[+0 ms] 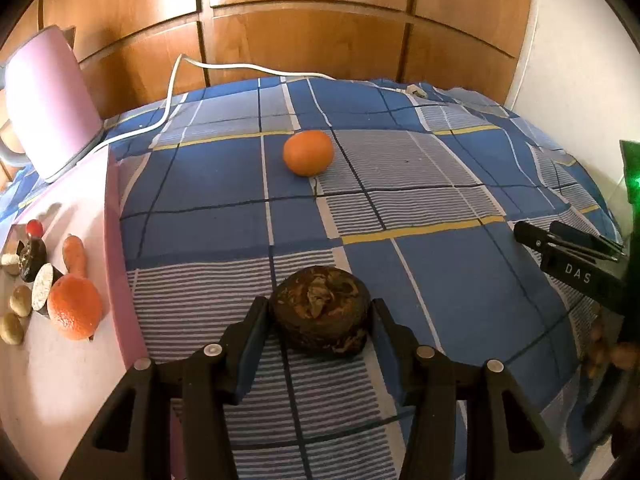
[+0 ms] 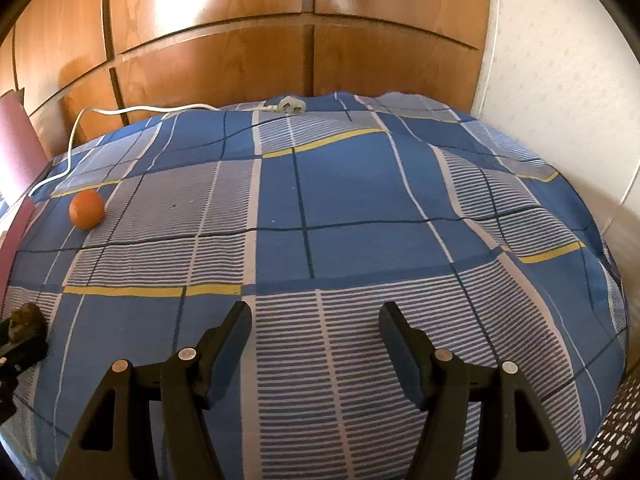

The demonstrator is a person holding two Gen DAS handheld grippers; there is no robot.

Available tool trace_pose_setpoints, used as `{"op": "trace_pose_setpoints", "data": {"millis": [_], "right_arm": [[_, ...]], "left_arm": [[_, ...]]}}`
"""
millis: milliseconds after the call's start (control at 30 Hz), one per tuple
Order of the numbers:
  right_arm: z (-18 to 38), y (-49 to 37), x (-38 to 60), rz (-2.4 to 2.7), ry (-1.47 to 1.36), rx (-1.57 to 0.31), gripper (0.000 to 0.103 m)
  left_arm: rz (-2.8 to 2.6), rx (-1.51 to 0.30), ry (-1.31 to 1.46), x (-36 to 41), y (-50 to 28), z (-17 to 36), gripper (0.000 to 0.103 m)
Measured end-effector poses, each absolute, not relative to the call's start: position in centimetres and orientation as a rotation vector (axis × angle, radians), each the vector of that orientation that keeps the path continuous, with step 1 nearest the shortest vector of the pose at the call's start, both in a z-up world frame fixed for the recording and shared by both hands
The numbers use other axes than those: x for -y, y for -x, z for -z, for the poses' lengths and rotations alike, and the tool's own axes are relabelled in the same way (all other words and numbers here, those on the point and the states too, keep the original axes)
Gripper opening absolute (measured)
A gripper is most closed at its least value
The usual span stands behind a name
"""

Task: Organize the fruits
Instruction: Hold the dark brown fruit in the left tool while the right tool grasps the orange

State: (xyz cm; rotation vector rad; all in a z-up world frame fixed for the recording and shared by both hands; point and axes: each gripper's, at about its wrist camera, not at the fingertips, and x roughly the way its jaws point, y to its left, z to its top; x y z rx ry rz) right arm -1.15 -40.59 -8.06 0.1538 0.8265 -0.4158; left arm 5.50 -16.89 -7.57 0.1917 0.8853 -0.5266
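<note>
Resting on the blue checked bedsheet (image 1: 440,280), the dark brown, wrinkled round fruit (image 1: 320,316) sits clamped between the left tool (image 1: 320,320) pads (likely soft; squeeze its widest sides gently); right tool (image 2: 316,336) gapes empty.

The left gripper (image 1: 320,316) has its 2 fingers pressed against the sides of a dark brown, shrivelled fruit (image 1: 321,314) on the blue checked cloth (image 1: 420,184). Farther off lies 1 orange (image 1: 308,152). A pink tray (image 1: 52,360) at left holds another orange (image 1: 75,306) and a carrot (image 1: 76,254).
</note>
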Motion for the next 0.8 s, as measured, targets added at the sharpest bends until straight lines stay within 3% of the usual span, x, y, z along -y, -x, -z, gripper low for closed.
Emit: {"op": "trace_pose_setpoints", "data": {"millis": [500, 800], "right_arm": [[5.0, -7.1, 35.8, -0.082, -0.258, -0.895, 0.067], [5.1, -15.7, 28.4, -0.197, -0.120, -0.966, 0.067]], "left_arm": [[0.556, -0.815, -0.227, 16.7, -4.3, 7.7, 0.050], [0.567, -0.802, -0.226, 16.6, -4.1, 7.7, 0.051]]}}
